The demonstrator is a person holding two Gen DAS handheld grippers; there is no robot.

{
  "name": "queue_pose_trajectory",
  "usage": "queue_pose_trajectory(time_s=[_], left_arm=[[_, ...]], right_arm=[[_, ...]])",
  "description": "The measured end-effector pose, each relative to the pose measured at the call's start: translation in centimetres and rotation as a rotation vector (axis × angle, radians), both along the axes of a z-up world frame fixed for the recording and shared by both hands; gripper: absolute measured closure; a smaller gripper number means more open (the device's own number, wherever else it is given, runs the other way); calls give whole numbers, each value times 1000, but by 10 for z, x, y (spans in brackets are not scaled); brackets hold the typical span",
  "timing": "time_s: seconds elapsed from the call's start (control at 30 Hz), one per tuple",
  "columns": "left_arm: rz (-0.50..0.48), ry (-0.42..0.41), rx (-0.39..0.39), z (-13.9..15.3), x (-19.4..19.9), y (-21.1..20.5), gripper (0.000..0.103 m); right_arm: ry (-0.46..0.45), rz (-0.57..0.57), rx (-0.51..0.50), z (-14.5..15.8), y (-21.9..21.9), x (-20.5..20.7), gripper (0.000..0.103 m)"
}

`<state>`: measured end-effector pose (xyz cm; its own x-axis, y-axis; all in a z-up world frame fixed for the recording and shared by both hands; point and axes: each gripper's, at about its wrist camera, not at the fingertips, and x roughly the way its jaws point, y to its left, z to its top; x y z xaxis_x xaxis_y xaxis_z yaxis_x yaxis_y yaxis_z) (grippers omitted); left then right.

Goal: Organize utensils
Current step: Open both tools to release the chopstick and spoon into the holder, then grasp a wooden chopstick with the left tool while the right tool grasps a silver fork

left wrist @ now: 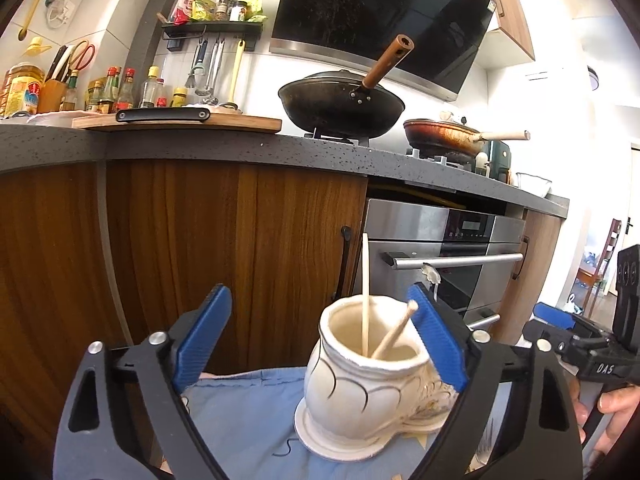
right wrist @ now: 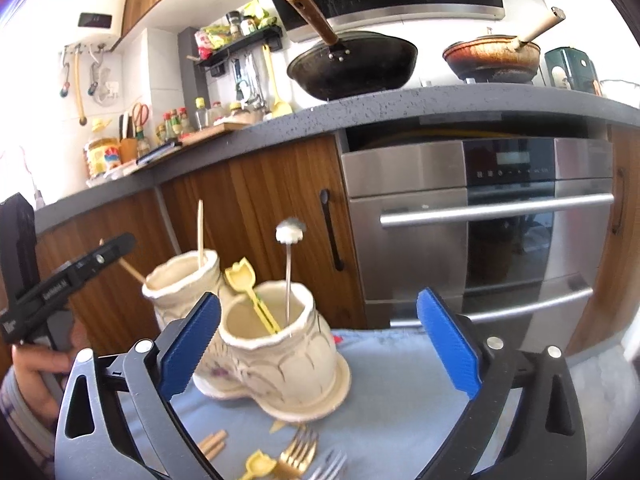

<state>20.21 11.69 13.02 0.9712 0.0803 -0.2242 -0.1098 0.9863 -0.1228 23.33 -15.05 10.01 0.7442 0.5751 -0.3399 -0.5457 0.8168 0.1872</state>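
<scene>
My left gripper (left wrist: 320, 340) gapes wide with nothing pinched; the cream holder (left wrist: 368, 376) with two chopsticks (left wrist: 365, 292) sits by its right pad. My right gripper (right wrist: 320, 344) is spread and empty too, the second holder (right wrist: 280, 356) near its left pad holding a yellow spoon (right wrist: 248, 292). Forks (right wrist: 298, 454), blurred, lie on the blue cloth (right wrist: 400, 400).

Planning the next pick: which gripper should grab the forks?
Right gripper. It is open, and the forks lie just beneath it on the cloth; the left view shows none.
</scene>
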Motion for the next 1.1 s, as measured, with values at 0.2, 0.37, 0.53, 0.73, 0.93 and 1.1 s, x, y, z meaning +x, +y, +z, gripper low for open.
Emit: queue_pose_trajectory(time_s=[0.2, 0.37, 0.53, 0.73, 0.93, 1.1], left_arm=[[-6, 26, 6, -11, -17, -3, 9], [-22, 77, 11, -28, -34, -5, 9], [-64, 150, -5, -46, -44, -7, 9], [-117, 249, 16, -68, -53, -18, 10], [-172, 378, 57, -87, -53, -37, 22], [-220, 485, 44, -105, -49, -46, 38]], right_arm=[[16, -2, -65, -12, 0, -16, 5], [95, -22, -85, -24, -4, -22, 5], [198, -15, -67, -37, -14, -25, 5], [239, -14, -109, -53, -18, -33, 5], [312, 1, -197, -71, -12, -34, 5], [345, 31, -241, -79, -6, -34, 5]])
